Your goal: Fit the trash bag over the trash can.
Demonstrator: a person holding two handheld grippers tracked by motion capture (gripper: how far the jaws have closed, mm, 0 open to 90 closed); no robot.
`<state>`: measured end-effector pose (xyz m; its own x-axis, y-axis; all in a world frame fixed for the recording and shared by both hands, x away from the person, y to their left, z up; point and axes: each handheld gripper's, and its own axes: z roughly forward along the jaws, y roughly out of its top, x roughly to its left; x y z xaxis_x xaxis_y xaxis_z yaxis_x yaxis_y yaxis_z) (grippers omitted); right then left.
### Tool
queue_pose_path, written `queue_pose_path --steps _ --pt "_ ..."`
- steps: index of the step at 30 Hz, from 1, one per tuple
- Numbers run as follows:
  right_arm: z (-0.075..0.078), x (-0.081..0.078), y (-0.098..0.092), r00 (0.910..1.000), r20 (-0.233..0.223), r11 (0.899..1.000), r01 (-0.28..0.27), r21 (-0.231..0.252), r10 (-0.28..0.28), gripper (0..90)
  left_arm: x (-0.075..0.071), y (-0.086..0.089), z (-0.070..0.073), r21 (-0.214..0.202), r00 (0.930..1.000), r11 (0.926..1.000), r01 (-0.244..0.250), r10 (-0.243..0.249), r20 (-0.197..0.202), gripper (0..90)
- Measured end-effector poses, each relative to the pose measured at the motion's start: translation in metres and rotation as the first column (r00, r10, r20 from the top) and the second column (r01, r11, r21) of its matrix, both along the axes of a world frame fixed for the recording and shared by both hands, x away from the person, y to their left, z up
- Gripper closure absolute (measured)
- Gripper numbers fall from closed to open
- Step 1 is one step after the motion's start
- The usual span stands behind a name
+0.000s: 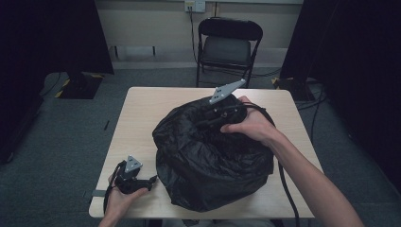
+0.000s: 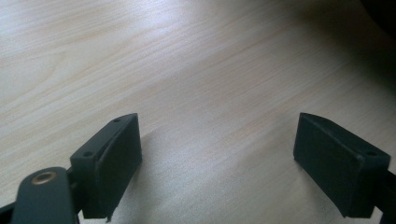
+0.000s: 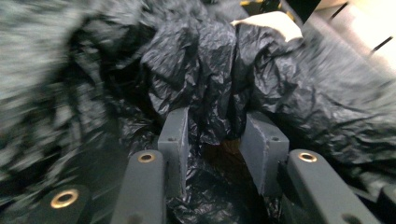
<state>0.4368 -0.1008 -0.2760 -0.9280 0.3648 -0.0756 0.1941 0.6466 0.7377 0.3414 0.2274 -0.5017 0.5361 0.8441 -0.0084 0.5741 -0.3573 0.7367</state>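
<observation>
Right gripper view is showing my right tool (image 3: 215, 140) half shut around a fold of the black bag (image 3: 299, 98), not squeezing it yet, so next I am thinking of pinching tight, while my left tool (image 2: 217, 149) is sitting wide open on the surface (image 2: 187, 60).

Table (image 1: 142, 101): you are working at a light wood top, its grain showing pale and bare.
Chair (image 1: 228, 45): a black folding chair is standing behind the table's far edge, facing you.
Wall outlet (image 1: 195, 5): a cable is hanging down from it.
Curtains (image 1: 350, 56): dark drapes are flanking both sides.
Floor (image 1: 56, 137): grey carpet is lying underneath.
</observation>
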Motion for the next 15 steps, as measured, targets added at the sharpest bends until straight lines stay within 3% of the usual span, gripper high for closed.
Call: queue_pose_path --steps 9,12,15 --pt "-0.015 0.005 0.006 0.995 -0.099 0.994 -0.026 -0.106 0.015 53.0 0.0 0.0 0.0 -0.001 1.0 1.0 0.0 0.0 0.0 14.7" --pt "-0.023 0.003 0.009 0.9876 -0.155 0.979 -0.057 -0.197 0.027 53.1 0.0 0.0 0.0 -0.001 1.0 1.0 0.0 0.0 0.001 14.7" --pt "-0.032 0.003 0.01 0.9861 -0.165 0.963 -0.06 -0.261 0.016 52.7 0.0 0.0 0.0 -0.001 1.0 1.0 0.0 0.0 0.0 14.7"
